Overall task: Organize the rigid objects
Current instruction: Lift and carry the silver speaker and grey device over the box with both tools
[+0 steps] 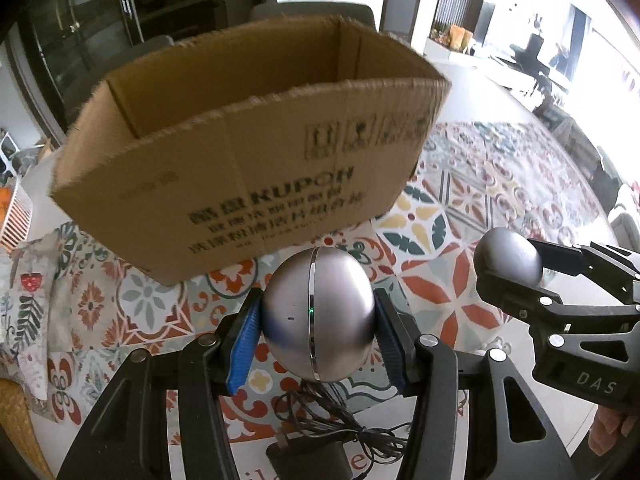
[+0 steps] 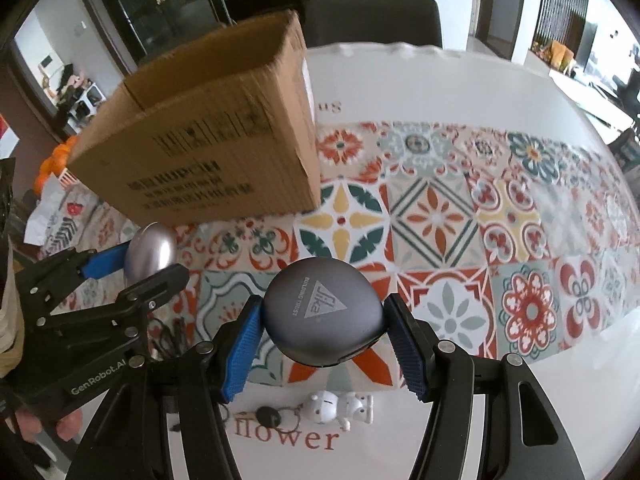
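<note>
Before open cardboard box [image 1: 248, 152], left tongs [image 1: 318, 324] clamping silver egg-shaped device [image 1: 318, 316], right tongs [image 2: 322, 326] clamping grey case [image 2: 322, 312].

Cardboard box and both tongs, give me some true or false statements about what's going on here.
1. The left tongs grip a silver ball. True.
2. The right tongs are open. False: they are shut on a dark grey puck with a logo.
3. The cardboard box is taped shut. False: its top is open.
4. A black adapter with a tangled cord lies below the silver ball. True.
5. The tablecloth is plain white. False: it has a colourful tile pattern.
</note>
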The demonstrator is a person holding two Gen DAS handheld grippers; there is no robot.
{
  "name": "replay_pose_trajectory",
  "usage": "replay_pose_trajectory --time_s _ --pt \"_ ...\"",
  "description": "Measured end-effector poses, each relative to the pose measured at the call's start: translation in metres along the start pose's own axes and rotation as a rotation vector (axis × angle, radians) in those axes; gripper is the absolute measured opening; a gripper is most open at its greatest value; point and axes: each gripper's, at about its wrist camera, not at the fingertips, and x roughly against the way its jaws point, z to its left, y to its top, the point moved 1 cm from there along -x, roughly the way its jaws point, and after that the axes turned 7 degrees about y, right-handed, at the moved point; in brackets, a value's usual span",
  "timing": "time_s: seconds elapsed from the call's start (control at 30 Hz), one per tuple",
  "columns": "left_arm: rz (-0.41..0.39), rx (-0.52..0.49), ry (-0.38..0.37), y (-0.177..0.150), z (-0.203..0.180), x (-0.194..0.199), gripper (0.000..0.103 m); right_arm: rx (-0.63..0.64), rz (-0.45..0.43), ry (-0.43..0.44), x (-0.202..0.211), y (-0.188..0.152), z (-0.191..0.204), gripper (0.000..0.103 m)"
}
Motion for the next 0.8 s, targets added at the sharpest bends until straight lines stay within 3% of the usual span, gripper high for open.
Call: replay_pose_trajectory --time_s 0.8 --pt "-0.188 0.104 0.051 0.022 0.042 0.076 0.053 0.11 -0.191 0.08 0.056 0.035 0.056 0.062"
